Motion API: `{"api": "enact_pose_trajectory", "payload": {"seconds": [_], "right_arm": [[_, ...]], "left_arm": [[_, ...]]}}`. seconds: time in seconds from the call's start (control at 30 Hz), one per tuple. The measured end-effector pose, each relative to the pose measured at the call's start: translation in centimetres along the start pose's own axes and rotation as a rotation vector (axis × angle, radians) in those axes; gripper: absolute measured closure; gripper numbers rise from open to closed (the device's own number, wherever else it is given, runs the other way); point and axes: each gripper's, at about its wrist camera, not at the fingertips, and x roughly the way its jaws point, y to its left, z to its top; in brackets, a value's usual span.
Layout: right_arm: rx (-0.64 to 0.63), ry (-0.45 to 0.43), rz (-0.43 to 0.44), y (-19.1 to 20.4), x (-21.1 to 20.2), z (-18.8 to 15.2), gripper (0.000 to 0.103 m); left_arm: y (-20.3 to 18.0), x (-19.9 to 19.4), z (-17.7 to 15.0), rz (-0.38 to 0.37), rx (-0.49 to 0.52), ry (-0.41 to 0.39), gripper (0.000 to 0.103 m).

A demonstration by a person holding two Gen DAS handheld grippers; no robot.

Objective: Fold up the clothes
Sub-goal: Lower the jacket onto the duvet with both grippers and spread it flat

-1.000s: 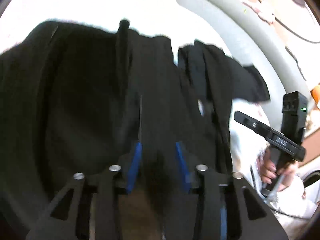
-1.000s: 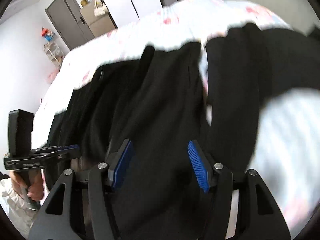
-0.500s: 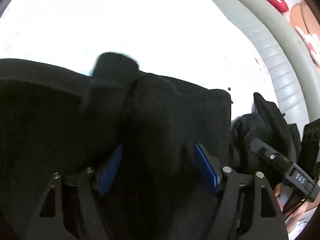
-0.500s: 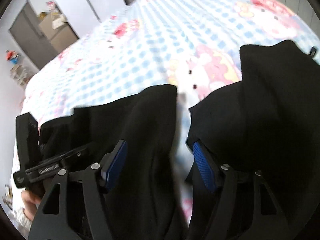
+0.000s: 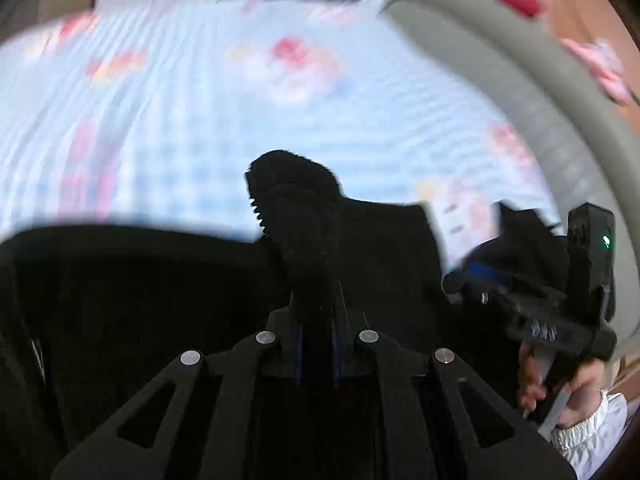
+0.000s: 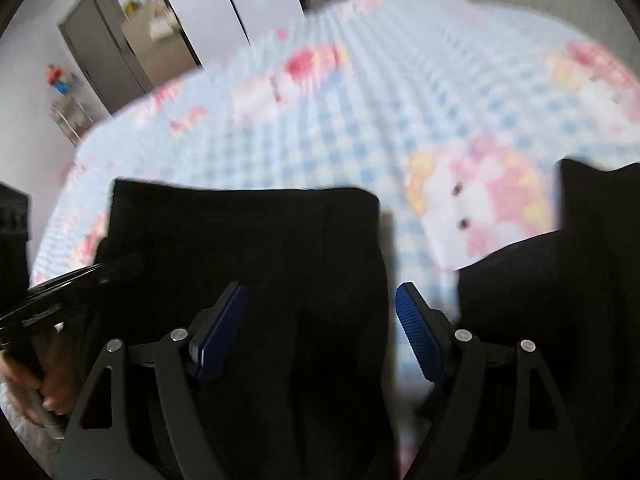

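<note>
A black garment [image 5: 140, 300] lies on a blue checked bedsheet [image 5: 200, 120]. My left gripper [image 5: 318, 344] is shut on a bunched fold of the black garment, which sticks up past its tips. My right gripper [image 6: 320, 320] is open, its blue pads [image 6: 416, 332] astride a flat part of the black garment [image 6: 280, 232]. Another black part [image 6: 560, 280] lies to the right. The right gripper also shows in the left wrist view [image 5: 560, 312], held by a hand.
A grey padded headboard [image 5: 520, 92] curves along the right of the bed. A grey door [image 6: 100, 52] and a small shelf [image 6: 68, 116] stand beyond the bed at the far left. The sheet [image 6: 360, 100] has pink cartoon prints.
My left gripper has closed on a fold of the black garment. My right gripper stays open over the garment. Both views have shifted, showing more of the sheet.
</note>
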Motion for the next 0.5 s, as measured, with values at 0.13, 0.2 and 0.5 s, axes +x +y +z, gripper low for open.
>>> {"api": "enact_pose_trajectory", "payload": {"seconds": [0.13, 0.2, 0.5], "right_arm": [[0.012, 0.118, -0.096, -0.9, 6.6, 0.7, 0.008], [-0.06, 0.16, -0.104, -0.2, 8.1, 0.5, 0.007], [-0.035, -0.012, -0.095, -2.2, 3.2, 1.9, 0.097]], "left_arm": [[1.7, 2.0, -1.4, 0.011, 0.002, 0.053, 0.092], [2.3, 3.0, -1.1, 0.018, -0.01, 0.086, 0.092], [-0.6, 4.2, 0.7, -0.082, 0.0, 0.04, 0.092]]}}
